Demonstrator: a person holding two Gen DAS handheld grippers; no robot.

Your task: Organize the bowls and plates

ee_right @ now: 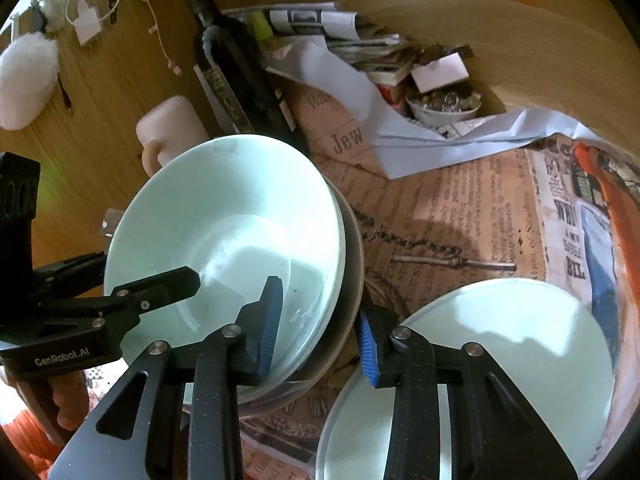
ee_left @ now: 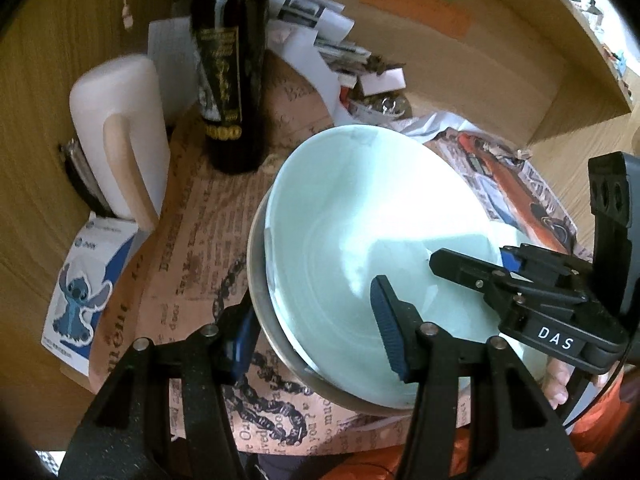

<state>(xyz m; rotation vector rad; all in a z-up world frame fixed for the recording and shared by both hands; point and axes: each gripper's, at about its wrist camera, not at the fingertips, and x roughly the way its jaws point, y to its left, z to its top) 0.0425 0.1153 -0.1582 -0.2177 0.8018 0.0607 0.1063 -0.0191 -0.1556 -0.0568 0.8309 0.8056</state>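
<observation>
1. Nearest us, we angle our left gripper downward, its jaws straddling the rim of the pale green bowl; we cannot tell whether the pads press.
2. Opposite, our right gripper slants down over the far rim, jaws closing around it.
3. Beneath, the bowl sits tilted in a grey bowl on the paper-covered surface.
4. Beyond stands a dark bottle.

Wooden wall panels behind a newsprint-covered table, sunlight perhaps from the right
</observation>
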